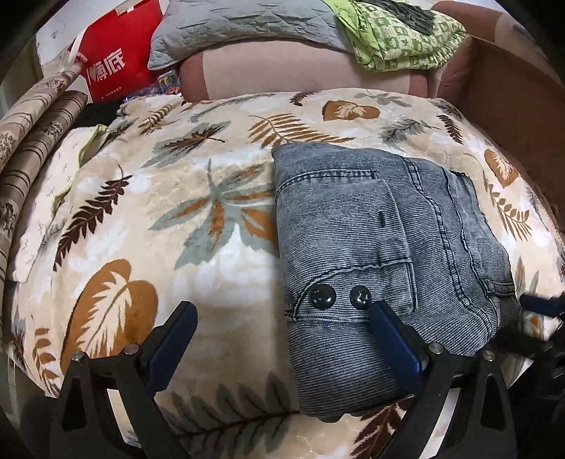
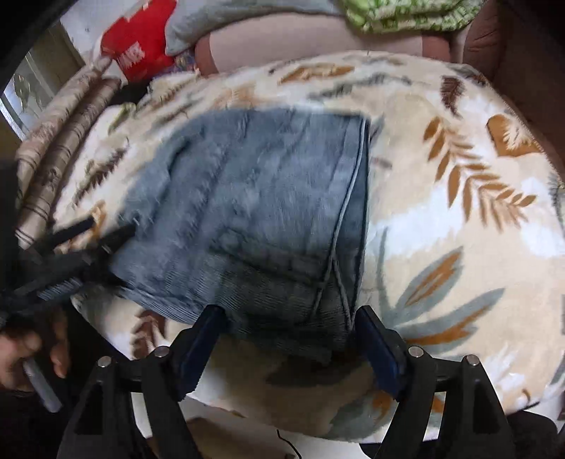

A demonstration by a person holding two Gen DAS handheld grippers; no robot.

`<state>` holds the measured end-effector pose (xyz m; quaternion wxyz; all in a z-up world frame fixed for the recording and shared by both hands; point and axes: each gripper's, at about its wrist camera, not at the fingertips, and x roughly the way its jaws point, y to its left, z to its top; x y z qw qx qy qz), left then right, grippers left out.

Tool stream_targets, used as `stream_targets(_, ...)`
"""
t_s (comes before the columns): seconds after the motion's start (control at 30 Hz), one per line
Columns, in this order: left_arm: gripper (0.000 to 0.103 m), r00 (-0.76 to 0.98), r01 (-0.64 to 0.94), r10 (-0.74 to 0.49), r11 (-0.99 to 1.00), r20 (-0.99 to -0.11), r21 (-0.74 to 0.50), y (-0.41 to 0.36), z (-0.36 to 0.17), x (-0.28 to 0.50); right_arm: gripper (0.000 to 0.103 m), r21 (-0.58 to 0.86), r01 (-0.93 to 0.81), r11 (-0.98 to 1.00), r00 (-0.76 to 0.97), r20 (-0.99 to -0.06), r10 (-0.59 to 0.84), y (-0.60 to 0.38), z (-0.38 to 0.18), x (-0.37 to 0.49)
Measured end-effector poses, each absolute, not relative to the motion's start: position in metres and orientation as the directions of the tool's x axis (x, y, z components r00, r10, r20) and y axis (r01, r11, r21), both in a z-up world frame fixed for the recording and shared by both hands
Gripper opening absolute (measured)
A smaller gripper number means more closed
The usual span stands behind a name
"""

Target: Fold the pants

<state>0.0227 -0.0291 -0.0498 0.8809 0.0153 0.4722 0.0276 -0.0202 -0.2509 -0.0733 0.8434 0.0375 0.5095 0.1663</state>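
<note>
Folded blue-grey corduroy pants (image 1: 388,247) with two black buttons (image 1: 322,294) lie in a compact rectangle on a leaf-patterned blanket (image 1: 176,212). My left gripper (image 1: 282,314) is open wide; its right finger (image 1: 385,321) hangs over the pants' near edge and its left finger over bare blanket. In the right wrist view the pants (image 2: 265,197) look blurred. The right gripper (image 2: 289,317) is open, and the near right corner of the fold sits between its fingers without being pinched. The left gripper (image 2: 88,240) shows at the pants' left edge.
Behind the blanket (image 2: 459,212) a pink cushion (image 1: 300,70) carries a grey pillow (image 1: 247,24) and green patterned cloth (image 1: 399,35). A red bag (image 1: 116,60) and striped rolled fabric (image 1: 35,141) sit left. A brown box wall (image 1: 512,106) stands right. A hand (image 2: 21,353) holds the left tool.
</note>
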Motion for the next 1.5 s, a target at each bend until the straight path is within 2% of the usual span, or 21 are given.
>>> stream_targets(0.13,0.098,0.554,-0.036,0.052,0.999,-0.831,0.038,-0.027,-0.051,0.023,0.081,0.244,-0.229,0.942,0.524,-0.784,0.331,-0.256,-0.041,-0.026)
stream_targets(0.27,0.098,0.55,-0.04,0.042,0.999,-0.834,0.024,-0.026,-0.052,0.023,0.081,0.283,-0.225,0.932,0.557,-0.748,0.362,-0.254,-0.034,-0.016)
stream_targets(0.33,0.098,0.545,-0.038,0.04,0.999,-0.838,0.023,-0.026,-0.052,0.024,0.081,0.238,-0.247,0.94,0.498,-0.8,0.333,-0.239,-0.057,-0.007)
stream_targets(0.37,0.098,0.538,-0.034,0.038,0.999,-0.842,0.024,-0.027,-0.053,0.024,0.082,0.142,-0.241,0.96,0.443,-0.864,0.239,-0.231,-0.08,-0.002)
stream_targets(0.5,0.098,0.543,-0.031,0.043,0.999,-0.839,0.031,-0.027,-0.051,0.024,0.082,0.201,-0.201,0.959,0.465,-0.842,0.274,-0.242,-0.067,-0.006)
stream_targets(0.63,0.098,0.54,-0.033,0.035,0.999,-0.841,0.02,-0.025,-0.052,0.024,0.085,0.157,-0.228,0.961,0.556,-0.79,0.26,-0.24,-0.043,-0.012)
stream_targets(0.73,0.098,0.528,-0.025,0.022,1.0,-0.849,0.011,-0.025,-0.05,0.024,0.085,0.079,-0.258,0.963,0.439,-0.878,0.19,-0.228,-0.081,-0.003)
stream_targets(0.93,0.098,0.605,-0.046,-0.055,0.994,-0.794,-0.104,-0.013,-0.023,0.017,0.086,0.19,-0.221,0.957,0.479,-0.834,0.276,-0.255,-0.039,0.011)
stream_targets(1.03,0.098,0.556,-0.014,-0.023,0.999,-0.831,-0.037,-0.024,-0.04,0.025,0.086,0.287,-0.194,0.938,0.489,-0.801,0.346,-0.264,-0.022,0.036)
stream_targets(1.1,0.098,0.527,0.007,0.009,1.0,-0.85,0.015,-0.032,-0.055,0.027,0.086,0.429,-0.215,0.877,0.471,-0.741,0.478,-0.266,-0.012,0.06)
stream_targets(1.17,0.098,0.548,0.001,0.005,1.0,-0.836,0.006,-0.03,-0.056,0.024,0.086,0.56,-0.209,0.802,0.445,-0.675,0.588,-0.265,-0.011,0.085)
stream_targets(1.23,0.098,0.539,-0.004,0.001,1.0,-0.842,-0.002,-0.029,-0.057,0.026,0.086,0.621,-0.214,0.754,0.412,-0.643,0.646,-0.26,-0.018,0.101)
stream_targets(1.3,0.098,0.542,0.001,0.006,1.0,-0.841,0.008,-0.03,-0.057,0.026,0.086,0.62,-0.17,0.766,0.366,-0.682,0.633,-0.255,-0.047,0.123)
stream_targets(1.37,0.098,0.541,0.006,0.003,1.0,-0.841,0.008,-0.032,-0.058,0.025,0.081,0.523,-0.042,0.851,0.256,-0.818,0.515,-0.255,-0.093,0.143)
stream_targets(1.5,0.099,0.549,0.001,0.0,1.0,-0.836,0.001,-0.029,-0.059,0.025,0.082,0.514,-0.094,0.852,0.32,-0.795,0.515,-0.253,-0.068,0.126)
